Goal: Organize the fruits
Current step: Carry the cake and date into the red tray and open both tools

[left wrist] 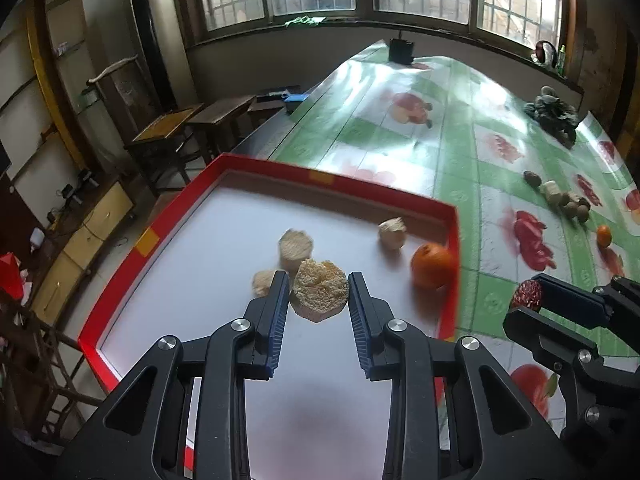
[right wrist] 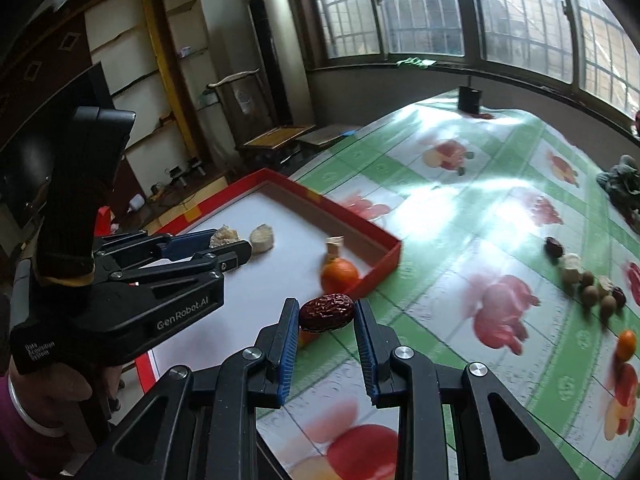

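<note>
On your left gripper's black body reads "GenRobot.AI"; it clasps a pale spongy round slice, while your right gripper pinches a wrinkled dark-red date.

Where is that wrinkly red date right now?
The red date is pinched in the right hand-held gripper, held in the air by the red tray's near corner, just this side of the orange lying inside the tray.

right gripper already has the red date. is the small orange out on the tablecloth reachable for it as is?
Probably not yet. The right gripper is shut on the red date, so its jaws are occupied. The path to the small orange looks unobstructed otherwise.
</note>
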Demonstrator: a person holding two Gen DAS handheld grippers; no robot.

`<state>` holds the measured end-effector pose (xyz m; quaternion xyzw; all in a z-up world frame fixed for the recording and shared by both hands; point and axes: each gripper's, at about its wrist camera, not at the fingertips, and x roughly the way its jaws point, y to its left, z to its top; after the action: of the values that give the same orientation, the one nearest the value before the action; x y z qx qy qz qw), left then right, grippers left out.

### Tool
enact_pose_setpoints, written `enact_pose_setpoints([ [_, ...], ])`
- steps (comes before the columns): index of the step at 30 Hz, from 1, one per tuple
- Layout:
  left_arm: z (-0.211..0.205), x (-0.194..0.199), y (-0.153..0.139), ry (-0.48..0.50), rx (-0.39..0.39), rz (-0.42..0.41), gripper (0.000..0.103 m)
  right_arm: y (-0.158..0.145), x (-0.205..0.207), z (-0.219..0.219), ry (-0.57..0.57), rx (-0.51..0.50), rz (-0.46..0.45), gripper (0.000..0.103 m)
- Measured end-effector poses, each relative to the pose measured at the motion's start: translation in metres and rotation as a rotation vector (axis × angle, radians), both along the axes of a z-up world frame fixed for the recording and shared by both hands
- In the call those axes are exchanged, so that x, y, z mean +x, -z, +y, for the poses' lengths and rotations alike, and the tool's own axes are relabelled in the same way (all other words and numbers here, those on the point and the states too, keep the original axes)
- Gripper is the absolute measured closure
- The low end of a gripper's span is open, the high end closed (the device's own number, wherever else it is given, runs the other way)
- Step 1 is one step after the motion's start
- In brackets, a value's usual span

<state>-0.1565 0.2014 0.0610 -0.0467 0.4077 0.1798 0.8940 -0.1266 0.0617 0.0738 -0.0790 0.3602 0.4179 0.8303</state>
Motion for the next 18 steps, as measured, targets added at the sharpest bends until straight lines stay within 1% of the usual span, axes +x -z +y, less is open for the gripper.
enact_pose_setpoints([
  [8, 0.024, -0.008, 0.016, -0.028, -0.068, 0.033, 0.074, 0.01, 0.005, 0.032, -0.052, -0.03, 0.02, 0.076],
  [18, 0.039, -0.003, 0.027, -0.055, -0.096, 0.048, 0.074, 0.029, 0.017, 0.065, -0.092, -0.081, 0.048, 0.076],
])
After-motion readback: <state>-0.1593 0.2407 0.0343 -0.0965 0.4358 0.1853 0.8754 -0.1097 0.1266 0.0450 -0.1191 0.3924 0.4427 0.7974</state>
